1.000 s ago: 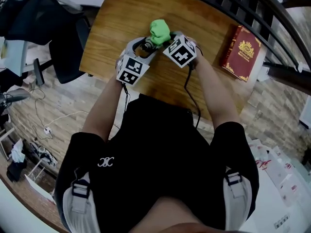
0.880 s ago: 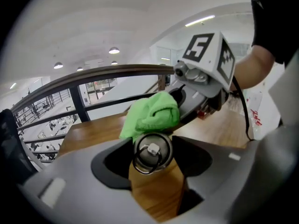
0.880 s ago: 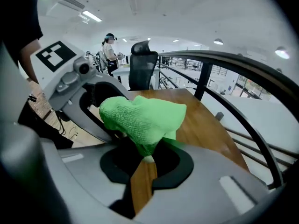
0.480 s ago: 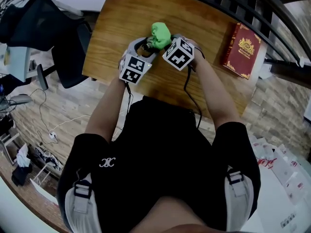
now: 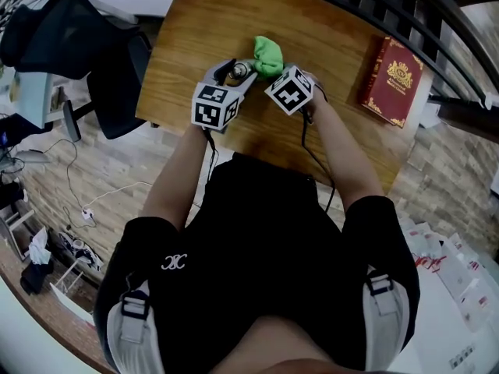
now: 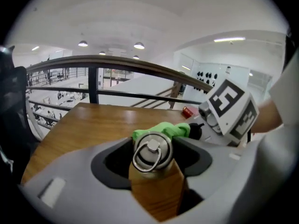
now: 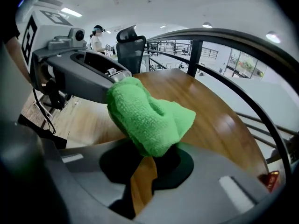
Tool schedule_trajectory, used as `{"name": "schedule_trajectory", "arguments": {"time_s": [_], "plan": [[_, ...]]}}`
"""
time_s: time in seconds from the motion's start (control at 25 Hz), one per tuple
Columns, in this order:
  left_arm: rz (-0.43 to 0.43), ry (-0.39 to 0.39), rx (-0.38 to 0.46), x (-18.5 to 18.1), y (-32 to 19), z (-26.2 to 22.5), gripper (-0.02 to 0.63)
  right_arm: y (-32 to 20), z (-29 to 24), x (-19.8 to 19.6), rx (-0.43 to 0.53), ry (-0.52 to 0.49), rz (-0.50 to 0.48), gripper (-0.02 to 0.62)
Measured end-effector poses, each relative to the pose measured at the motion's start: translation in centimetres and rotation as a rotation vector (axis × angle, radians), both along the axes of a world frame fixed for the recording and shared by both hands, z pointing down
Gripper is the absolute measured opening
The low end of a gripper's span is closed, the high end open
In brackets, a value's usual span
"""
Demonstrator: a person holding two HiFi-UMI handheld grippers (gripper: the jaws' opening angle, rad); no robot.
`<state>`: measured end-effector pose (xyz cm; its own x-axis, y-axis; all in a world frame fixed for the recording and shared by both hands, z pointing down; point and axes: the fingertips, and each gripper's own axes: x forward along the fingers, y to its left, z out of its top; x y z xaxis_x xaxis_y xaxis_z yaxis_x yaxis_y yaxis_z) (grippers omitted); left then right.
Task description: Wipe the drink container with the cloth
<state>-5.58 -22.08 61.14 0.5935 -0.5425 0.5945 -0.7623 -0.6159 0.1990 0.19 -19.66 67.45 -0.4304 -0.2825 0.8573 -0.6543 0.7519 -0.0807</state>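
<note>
The bottle (image 6: 152,152) is showing a round cap of brushed metal with a ring handle lying flat on top. Below the cap it is looking brown and wood-grained. The cloth (image 7: 147,115) is a bright green terry rag, fluffy and bunched into a soft lump. Both are sitting over the near left part of a wooden table (image 5: 335,29) with a warm, glossy grain. A dark red book (image 5: 390,80) with gold ornament is lying towards the table's right edge.

The left tongs (image 5: 234,73), smooth grey plastic, are standing fairly wide and clasping the bottle on both sides just below its cap. The right tongs (image 5: 270,62) are pinching the rag at their tips, nearly closed on it. They are holding the lump against the far side of the bottle's top.
</note>
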Motion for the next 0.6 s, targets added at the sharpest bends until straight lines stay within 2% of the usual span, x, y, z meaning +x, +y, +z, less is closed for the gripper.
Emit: {"name": "schedule_trajectory", "arguments": {"time_s": [0.16, 0.36, 0.48, 0.6], "plan": [[-0.054, 0.032, -0.029, -0.3, -0.1, -0.1, 0.314, 1.2, 0.6, -0.5, -0.05, -0.038, 0.03, 0.054], [-0.141, 0.078, -0.062, -1.0, -0.6, -0.2, 0.314, 1.0, -0.1, -0.5, -0.048, -0.063, 0.089, 0.054], [-0.209, 0.122, -0.082, -1.9, -0.7, -0.1, 0.314, 1.7, 0.2, -0.6, -0.105, -0.145, 0.161, 0.054], [-0.287, 0.18, -0.111, -2.9, -0.8, -0.1, 0.314, 2.7, -0.2, -1.2, -0.108, -0.18, 0.167, 0.054]]}}
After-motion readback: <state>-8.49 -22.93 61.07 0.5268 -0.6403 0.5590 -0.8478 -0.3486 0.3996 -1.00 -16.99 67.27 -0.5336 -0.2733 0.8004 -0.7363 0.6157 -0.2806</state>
